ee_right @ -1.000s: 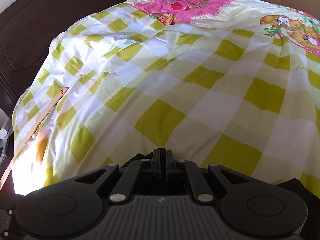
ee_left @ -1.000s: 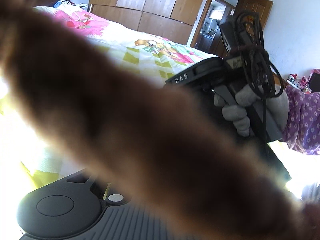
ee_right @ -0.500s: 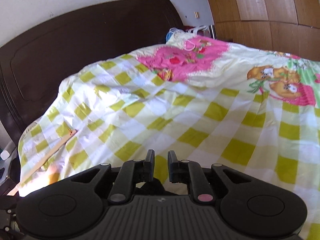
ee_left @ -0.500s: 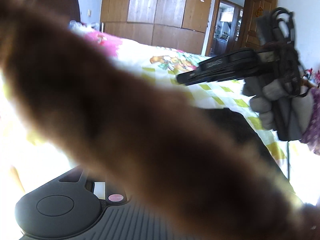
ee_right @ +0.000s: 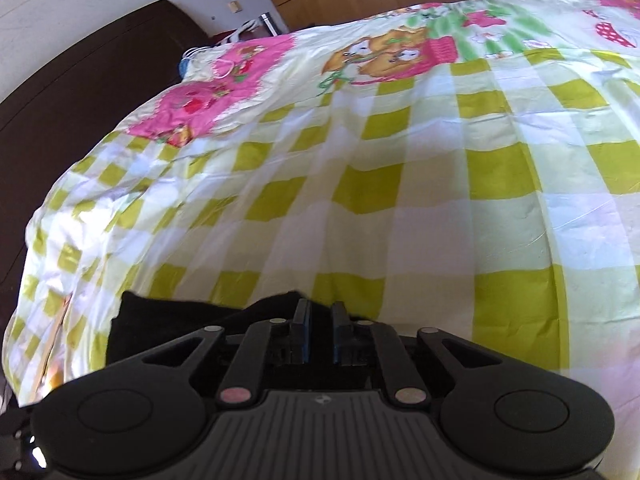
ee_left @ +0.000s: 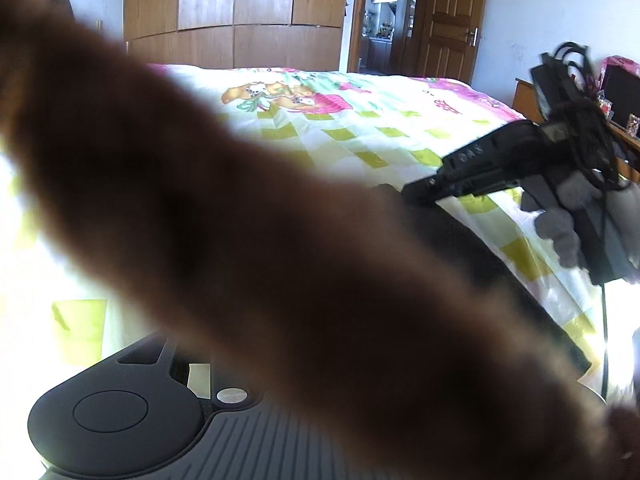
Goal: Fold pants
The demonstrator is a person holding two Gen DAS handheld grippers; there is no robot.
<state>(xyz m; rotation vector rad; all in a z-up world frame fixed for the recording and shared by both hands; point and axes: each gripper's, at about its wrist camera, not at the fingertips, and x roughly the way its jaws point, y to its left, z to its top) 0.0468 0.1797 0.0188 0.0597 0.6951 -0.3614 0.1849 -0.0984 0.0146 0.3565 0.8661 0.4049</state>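
One pair of dark, soft-cloth pants (ee_right: 168, 320) lies on the yellow-and-white checked bedsheet (ee_right: 400, 168), near the edge of the bed. A bunched corner sits just under and ahead of the right gripper (ee_right: 321, 334). Its two blue-padded fingers (ee_right: 304, 332) stand a narrow gap apart with no cloth visibly between them, so it seems to hold nothing.

In the left wrist view a blurred brown fuzzy band, perhaps cloth close against the lens, hides the left gripper's fingers, and I cannot tell how they stand or what they hold. Beyond it, dark fabric (ee_left: 500, 264) runs over the sheet below the right gripper (ee_left: 480, 168), held in a grey-gloved hand (ee_left: 568, 228). The pants probably lie spread there for folding. A wooden wardrobe (ee_left: 240, 12) stands behind the bed.
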